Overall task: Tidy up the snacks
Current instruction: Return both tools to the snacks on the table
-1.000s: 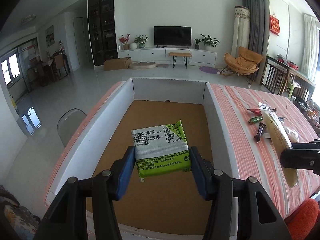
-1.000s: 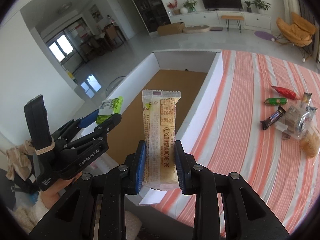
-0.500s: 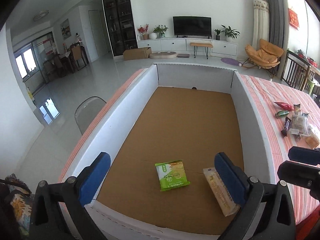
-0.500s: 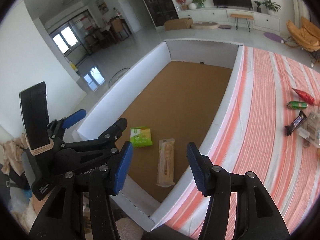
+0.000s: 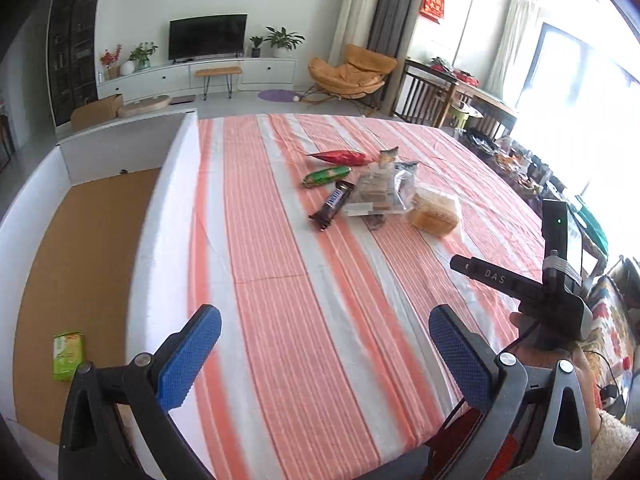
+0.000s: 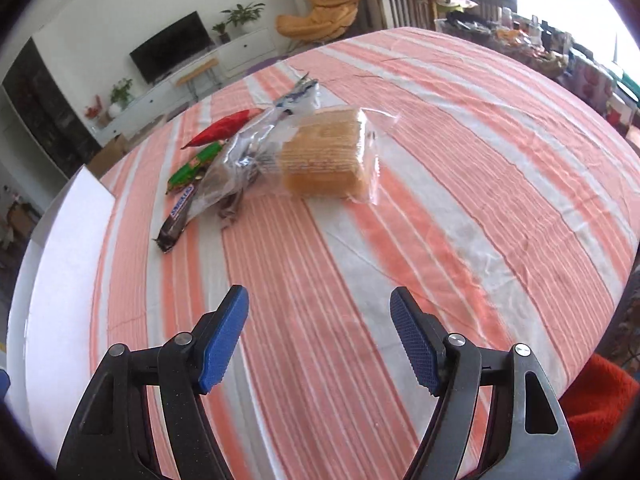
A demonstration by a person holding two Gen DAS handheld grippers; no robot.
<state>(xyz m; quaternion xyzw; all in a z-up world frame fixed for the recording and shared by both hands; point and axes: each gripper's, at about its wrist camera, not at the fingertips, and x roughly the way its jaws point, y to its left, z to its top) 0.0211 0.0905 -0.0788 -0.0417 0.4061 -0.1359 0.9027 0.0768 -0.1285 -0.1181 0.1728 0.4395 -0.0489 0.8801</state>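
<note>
My left gripper (image 5: 324, 332) hangs open and empty over the striped tablecloth (image 5: 280, 248). The right gripper (image 6: 320, 320) is empty too, its jaws still opening, aimed at a pile of snacks: a clear pack of golden wafers (image 6: 324, 160), a clear bag of dark biscuits (image 6: 244, 152), a dark chocolate bar (image 6: 176, 216), a green bar (image 6: 192, 168) and a red packet (image 6: 224, 128). In the left wrist view the same pile shows mid-table, with the chocolate bar (image 5: 332, 204) and wafers (image 5: 436, 208). The green packet (image 5: 68, 354) lies in the white box (image 5: 156, 216) at left.
The white box's wall (image 6: 68, 248) runs along the table's left side. A hand holds the right gripper's body (image 5: 552, 304) at the right of the left wrist view. Beyond the table are a yellow chair (image 5: 348, 72), a TV (image 5: 208, 36) and a cluttered side table (image 5: 520, 160).
Both grippers let go of their snacks, the green packet and the long pale bar, into the box. Both then swung right, away from the box, toward the snack pile on the cloth.
</note>
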